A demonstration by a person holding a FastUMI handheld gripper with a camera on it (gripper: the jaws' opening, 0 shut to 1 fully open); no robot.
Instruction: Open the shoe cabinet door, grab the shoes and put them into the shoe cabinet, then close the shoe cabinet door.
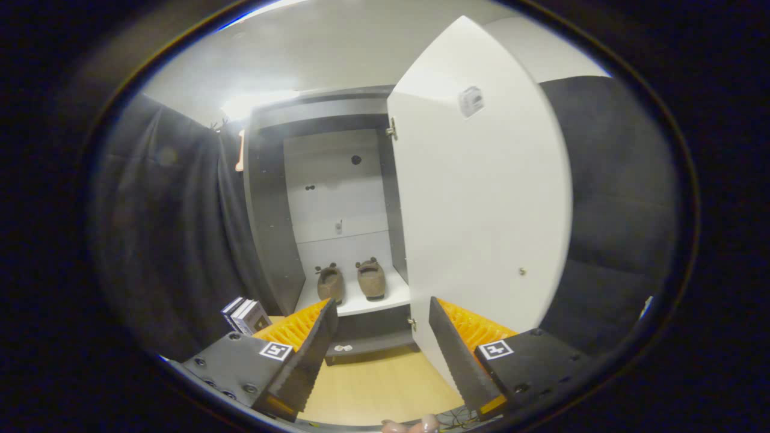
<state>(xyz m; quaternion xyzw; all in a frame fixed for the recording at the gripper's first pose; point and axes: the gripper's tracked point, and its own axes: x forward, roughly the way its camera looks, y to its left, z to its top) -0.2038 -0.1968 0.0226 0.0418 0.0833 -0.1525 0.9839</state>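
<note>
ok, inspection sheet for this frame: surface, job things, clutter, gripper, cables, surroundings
Surface: light wood floor, bare ahead of the fingers.
Job's things: shoe cabinet with white door swung open; two brown shoes side by side on its bottom shelf.
Clutter: books on the floor beside the cabinet.
Gripper: gripper open, holding nothing, short of the cabinet.
Cables: thin wires by the near floor edge.
Surroundings: black cloth wall on both sides.

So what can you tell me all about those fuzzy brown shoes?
The shoes are a pair of brown, fuzzy-looking slippers with small round ears on top, like little bears. They stand side by side, not touching, on the white shelf inside the cabinet, toes toward the back wall. The door beside them stands open. The gripper is open and well short of them, holding nothing.
</note>
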